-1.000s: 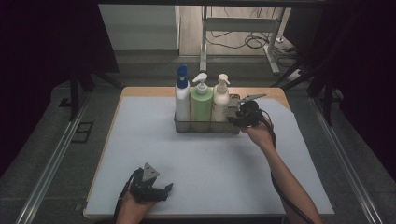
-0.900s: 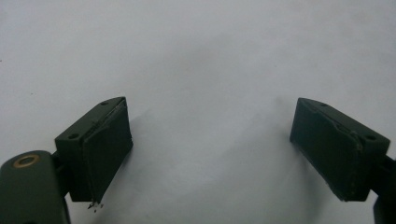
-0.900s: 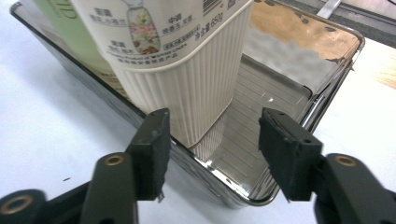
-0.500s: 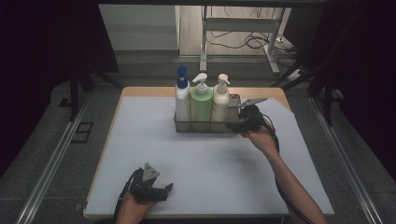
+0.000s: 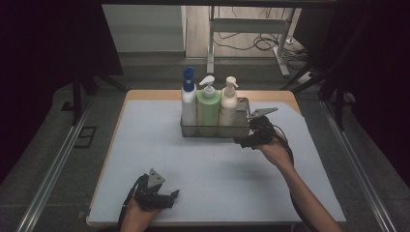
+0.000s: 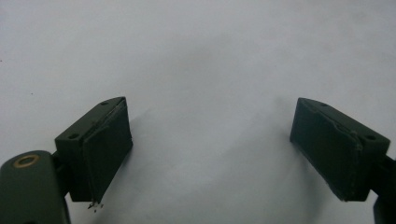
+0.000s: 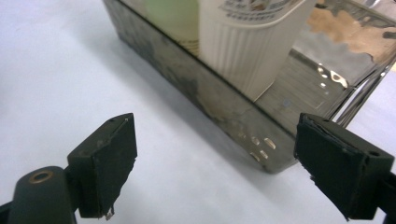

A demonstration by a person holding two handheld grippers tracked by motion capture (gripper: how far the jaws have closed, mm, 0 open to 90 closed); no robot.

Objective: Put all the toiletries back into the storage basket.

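Worktop [image 5: 145, 145]: a pale sheet over a wooden top, seen from above. The rack stands on it toward the far edge, a little right of the middle.
Rack [image 5: 212, 129]: a shiny, low-walled metal caddy, upright, holding three bottles in a row.
Green bottle [image 5: 208, 110]: middle of the rack, with a white pump head, touching the bottles on either side.
Blue-capped bottle [image 5: 188, 99]: white body, at the rack's left end.
Cream bottle [image 5: 228, 104]: ribbed body with a pump head, right of the green one; the rack's right end beyond it stands bare.
Right claw [image 5: 245, 142]: just off the rack's near right corner, held in the person's right hand. Its jaws have just been opening and now stand wide apart with nothing between them; in the right gripper view the rack's corner [image 7: 261, 154] lies a little beyond the pads.
Left claw [image 5: 170, 198]: well away from the rack, at the worktop's near edge. Jaws wide apart and empty, over bare sheet.
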